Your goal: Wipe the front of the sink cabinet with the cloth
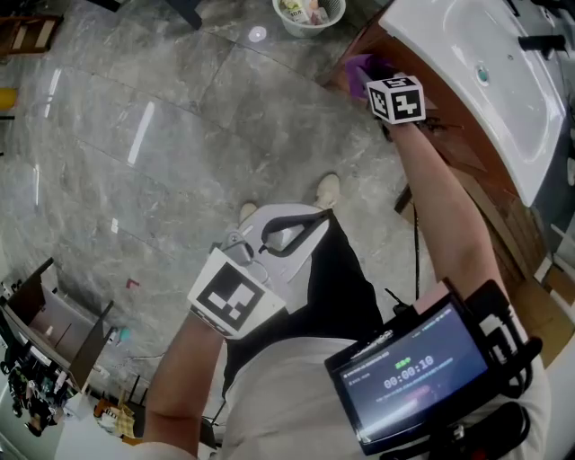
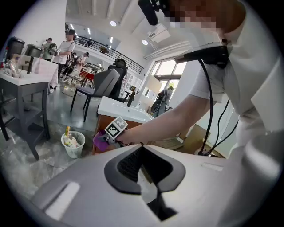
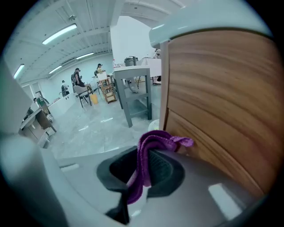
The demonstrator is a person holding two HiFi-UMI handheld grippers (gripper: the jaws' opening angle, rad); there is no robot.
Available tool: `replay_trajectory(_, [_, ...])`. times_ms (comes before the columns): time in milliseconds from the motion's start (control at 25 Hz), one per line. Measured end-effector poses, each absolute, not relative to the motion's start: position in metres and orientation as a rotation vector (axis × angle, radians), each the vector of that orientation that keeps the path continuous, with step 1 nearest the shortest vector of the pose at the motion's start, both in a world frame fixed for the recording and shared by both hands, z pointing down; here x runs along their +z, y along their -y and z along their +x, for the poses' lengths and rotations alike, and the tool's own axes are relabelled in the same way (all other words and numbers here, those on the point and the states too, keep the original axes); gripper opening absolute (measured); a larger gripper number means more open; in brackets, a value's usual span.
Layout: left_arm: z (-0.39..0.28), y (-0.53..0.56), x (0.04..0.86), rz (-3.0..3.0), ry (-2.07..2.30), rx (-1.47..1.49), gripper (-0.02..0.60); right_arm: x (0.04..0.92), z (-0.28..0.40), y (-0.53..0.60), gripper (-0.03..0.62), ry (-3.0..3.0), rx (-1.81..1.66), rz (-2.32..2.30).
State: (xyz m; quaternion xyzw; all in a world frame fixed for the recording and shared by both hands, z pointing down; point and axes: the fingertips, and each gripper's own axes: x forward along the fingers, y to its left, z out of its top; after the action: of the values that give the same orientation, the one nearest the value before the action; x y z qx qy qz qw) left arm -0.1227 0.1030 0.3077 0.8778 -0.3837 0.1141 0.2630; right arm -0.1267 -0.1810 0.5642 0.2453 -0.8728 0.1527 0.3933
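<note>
Hanging close to the person's body, the left gripper (image 1: 305,229) has its jaws pressed together with nothing between them; its own view shows the dark pads (image 2: 128,170) meeting and no object caught there. Just below it in the head view, a strapped-on screen (image 1: 409,368) sits near the person's chest. Two pale shoes (image 1: 328,189) stand on the grey stone floor (image 1: 135,135) beyond the left gripper.

Farther out, the right arm reaches to the sink cabinet (image 1: 467,171). The right gripper (image 1: 377,83) pinches the purple cloth (image 1: 359,67) between its jaws. In the right gripper view the cloth (image 3: 144,170) runs down between the pads and loops over their tips. Its bunched end lies against the wooden front of the cabinet (image 3: 217,102), near the panel's left edge and low on it. The left gripper view shows the same contact from the side: the cloth (image 2: 101,141) is at the cabinet's front corner, under the white sink (image 2: 122,111).

The white sink (image 1: 485,72) tops the cabinet. Past the cabinet corner stands a white wastebasket (image 1: 308,13) with rubbish inside. Well beyond, across the open hall, there are a dark chair (image 2: 100,86), a grey bench (image 3: 133,93) and several people (image 2: 66,44).
</note>
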Motion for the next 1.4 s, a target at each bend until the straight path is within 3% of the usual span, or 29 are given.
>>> replay_trajectory(240, [-0.116,-0.100,0.307,2.389,1.005,0.312,0.002,0.564,-0.118,0.168,0.055,2.243,0.442,0.634])
replay_trajectory(520, [-0.083,-0.103,0.301,2.461,0.875,0.341,0.002,0.556,-0.050,0.125,0.055,2.240,0.560,0.735])
replay_trajectory(880, [-0.008,-0.101,0.288,2.556,0.649,0.364,0.002,0.553,0.126,0.074,0.055,2.108,0.685,0.997])
replay_trajectory(1400, [0.109,-0.066,0.303,2.617,0.413,0.419,0.002,0.593,0.390,0.082,0.055,1.776,0.762,1.323])
